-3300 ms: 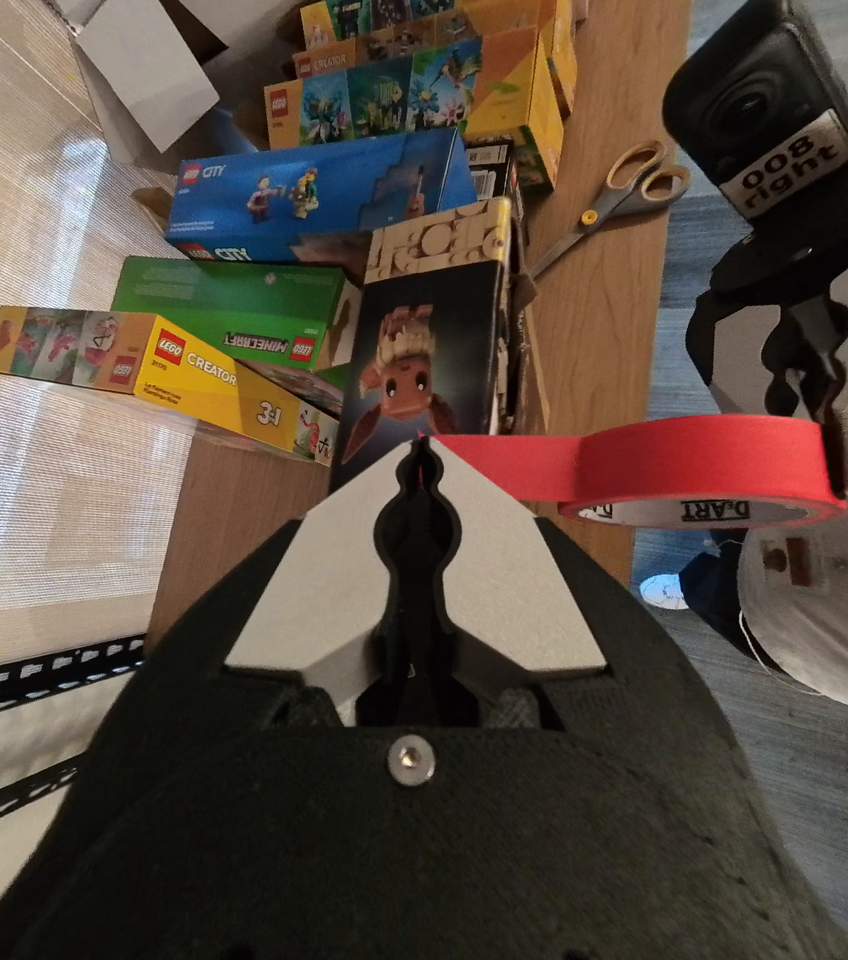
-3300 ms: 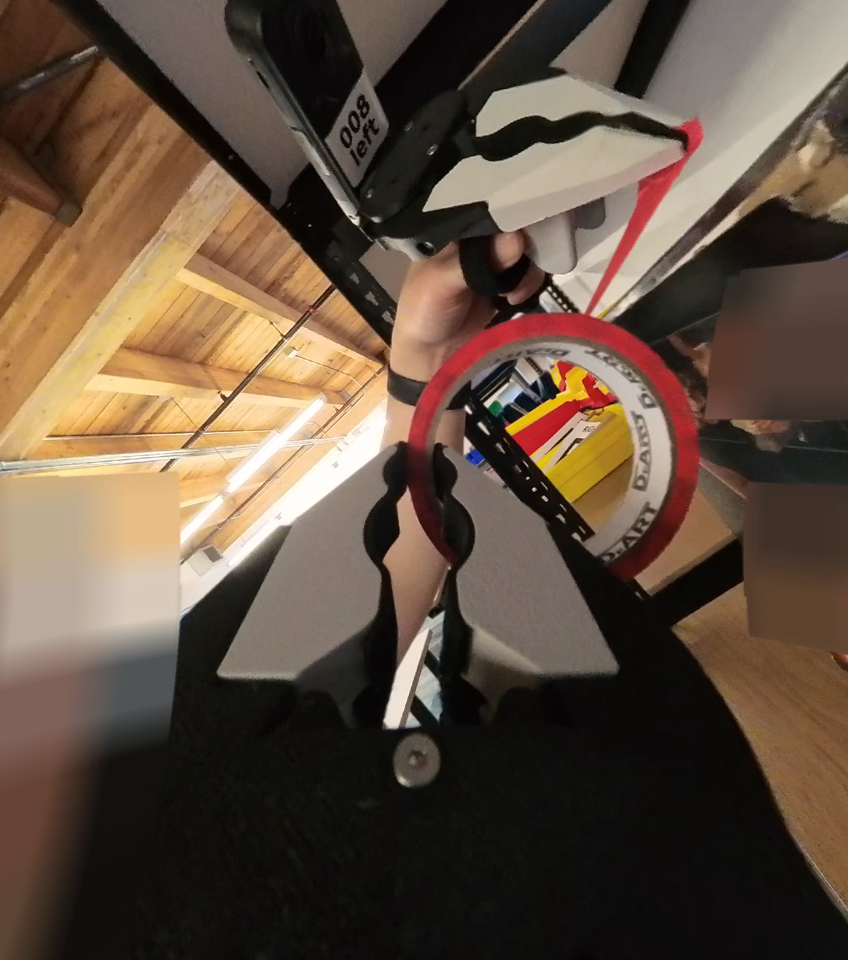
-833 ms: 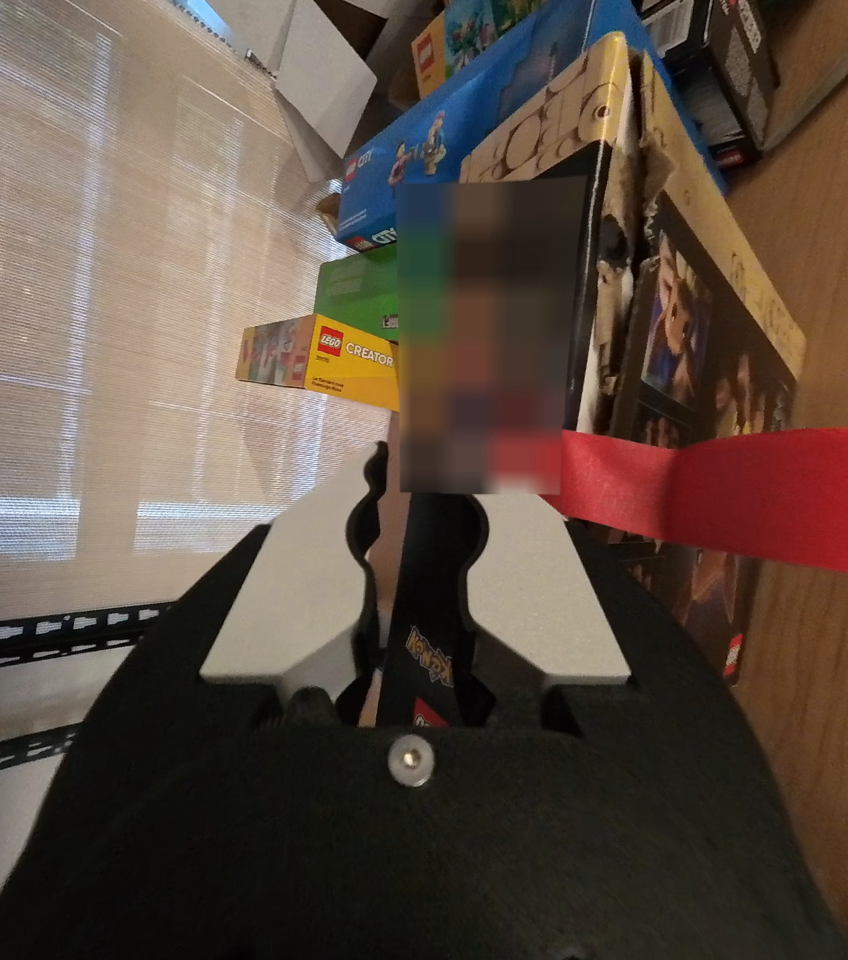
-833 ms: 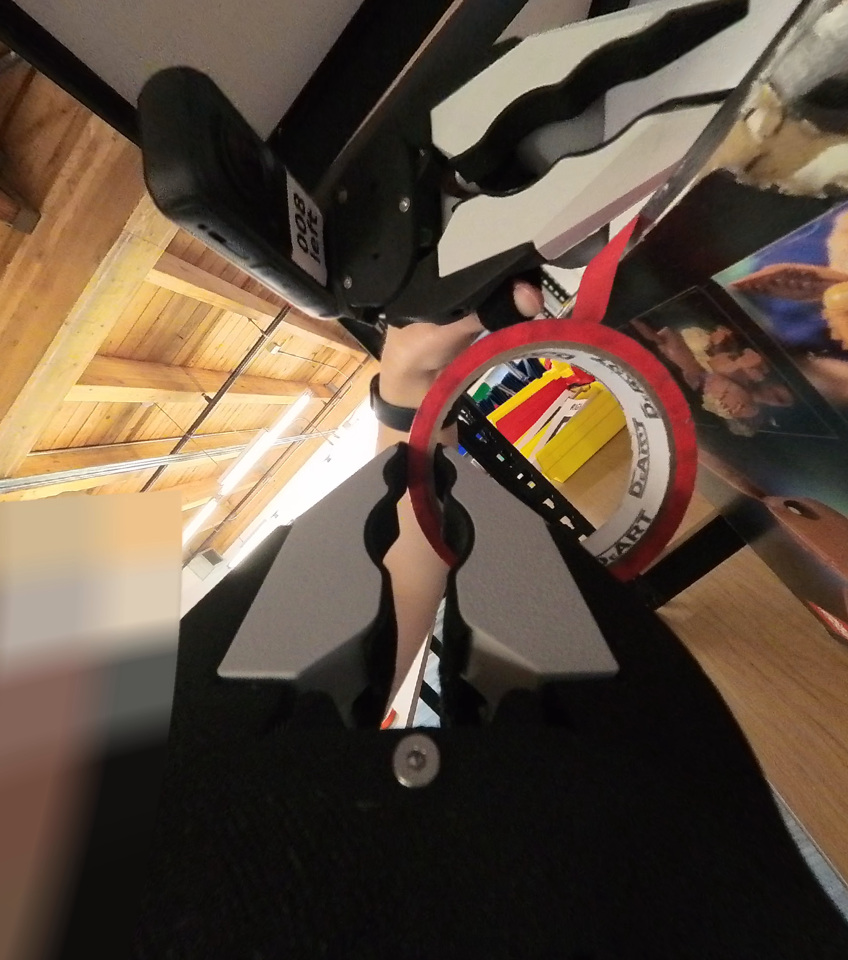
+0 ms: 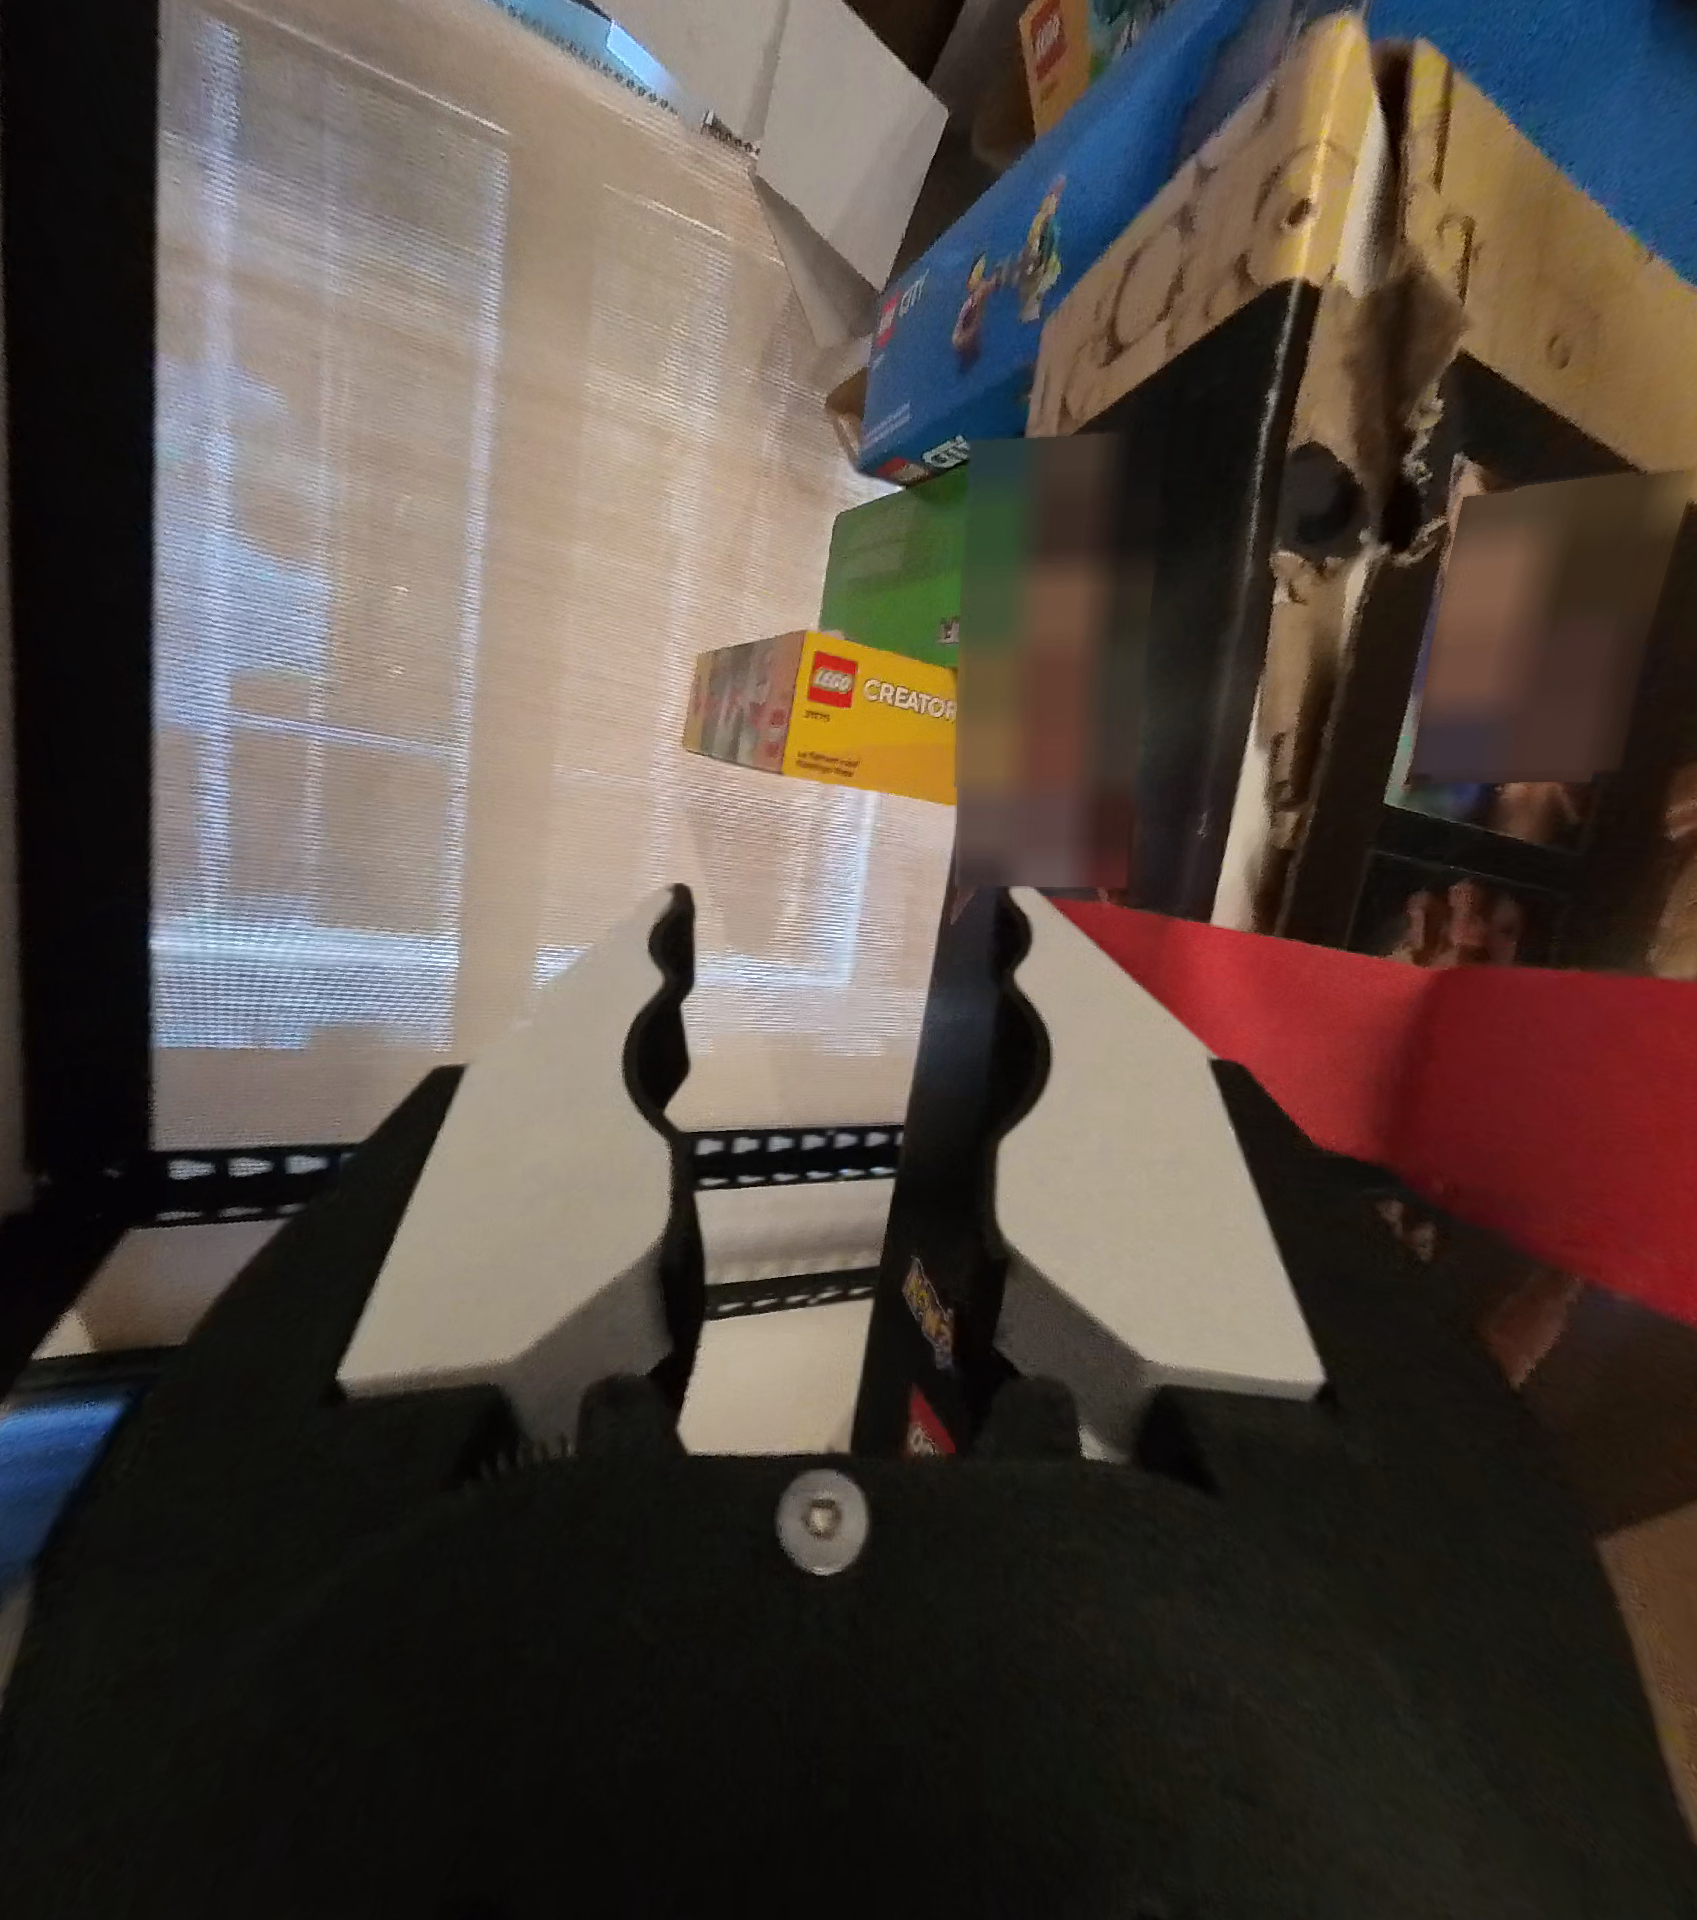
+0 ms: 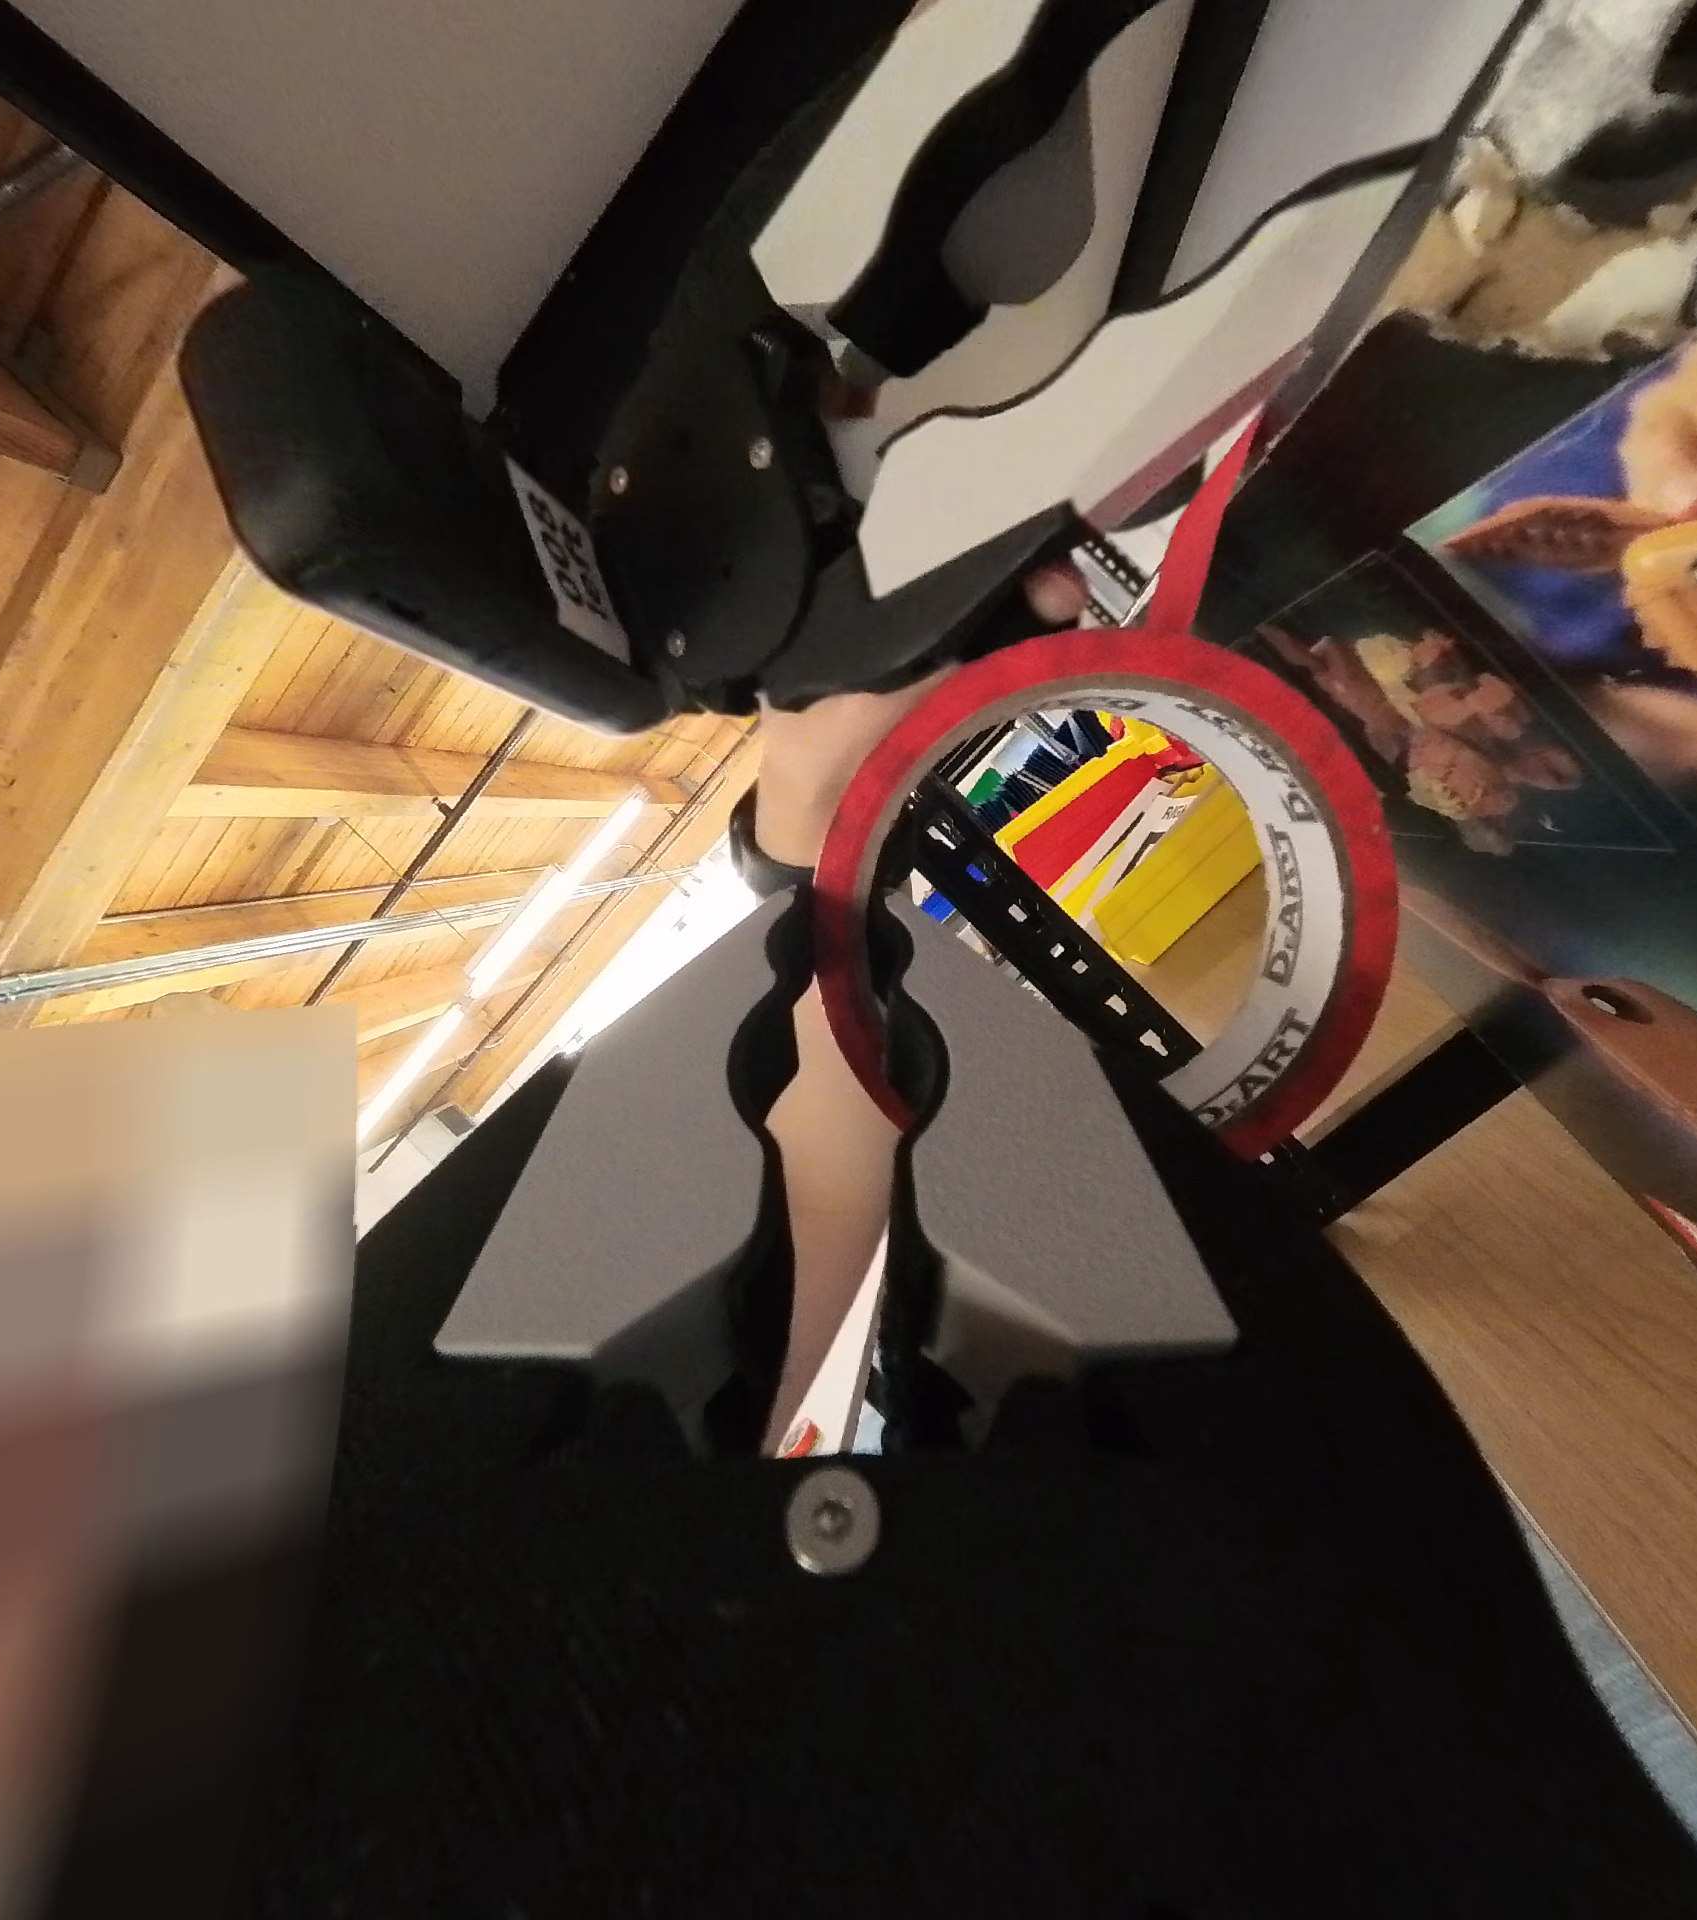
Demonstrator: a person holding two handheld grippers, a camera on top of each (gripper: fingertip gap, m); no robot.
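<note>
Left gripper (image 5: 844, 914): jaws apart, nothing clamped. A thin black edge of the dark box (image 5: 1197, 623) runs between the fingers, close against the right-hand finger (image 5: 1124, 1174); whether it touches is unclear.

Red tape strip (image 5: 1509, 1081): runs from just beside the left gripper's right-hand finger off to the right, lying across the lower part of the dark box.

Right gripper (image 6: 849, 914): jaws closed on the rim of the red tape roll (image 6: 1363, 883), one finger inside the ring, one outside. The strip (image 6: 1202, 540) leaves the top of the roll and runs up toward the left gripper (image 6: 1020, 239), which sits above and beyond the roll, held by a hand (image 6: 802, 769).

Dark box: stands on a wooden table (image 6: 1550, 1382); top flap torn, tan cardboard showing.

Blue box (image 5: 979, 312), green box (image 5: 885, 582), yellow box (image 5: 865, 717): stacked behind and left of the dark box.

Window blind (image 5: 428, 623): pale, behind the boxes, black frame at left.

Black perforated rail (image 6: 1041, 935): seen through the roll's hole, with yellow and red bins (image 6: 1135, 842) beyond.
</note>
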